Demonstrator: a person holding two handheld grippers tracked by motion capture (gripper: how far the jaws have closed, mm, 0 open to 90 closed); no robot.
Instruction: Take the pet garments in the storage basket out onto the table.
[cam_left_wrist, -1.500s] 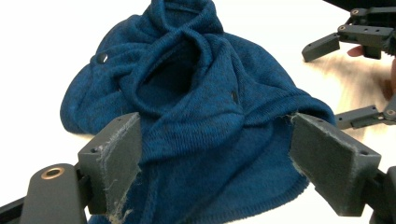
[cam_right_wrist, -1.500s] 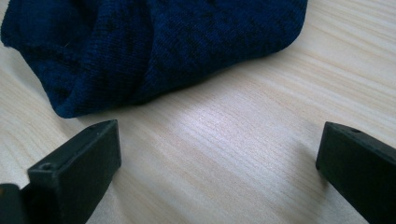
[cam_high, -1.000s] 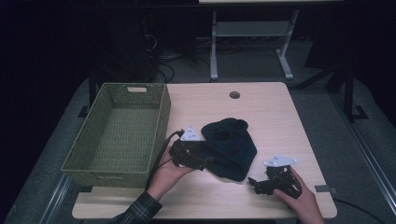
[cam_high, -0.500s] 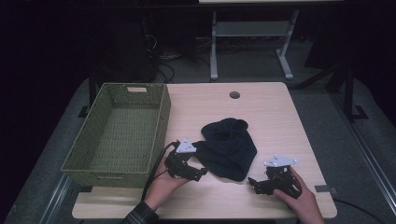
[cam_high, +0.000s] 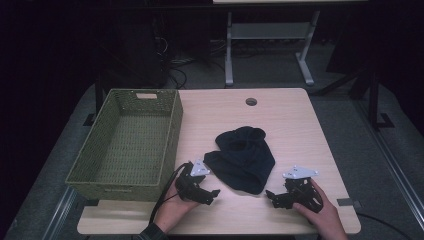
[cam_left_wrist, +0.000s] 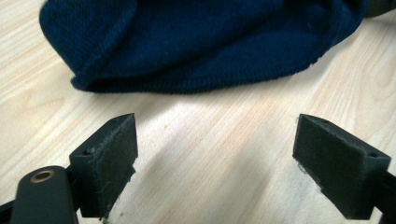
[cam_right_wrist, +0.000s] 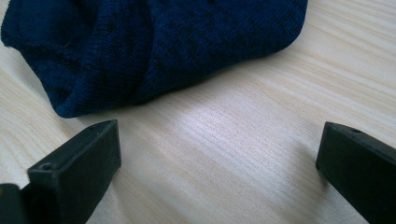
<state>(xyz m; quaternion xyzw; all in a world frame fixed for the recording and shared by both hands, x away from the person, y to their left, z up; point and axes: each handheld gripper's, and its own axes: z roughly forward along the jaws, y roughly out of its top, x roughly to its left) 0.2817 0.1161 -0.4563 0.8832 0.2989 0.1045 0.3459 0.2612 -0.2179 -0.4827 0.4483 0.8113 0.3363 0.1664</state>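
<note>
A dark blue knitted hat lies crumpled on the wooden table, near the front middle. My left gripper rests low on the table just off the hat's near left edge. Its jaws have just been opening, and only bare wood lies between them. From the left gripper view, the hat lies a short way beyond the open left gripper. My right gripper sits by the hat's near right edge and points left. The right gripper stands open, short of the hat.
A green woven basket stands along the table's left side with nothing in it. A round cable hole sits near the far edge. Beyond the table are a white stand's legs and cables on a dark floor.
The left gripper has drawn back from the hat's left edge toward the near side of the table and sunk lower. The hat and the right gripper have stayed put.
</note>
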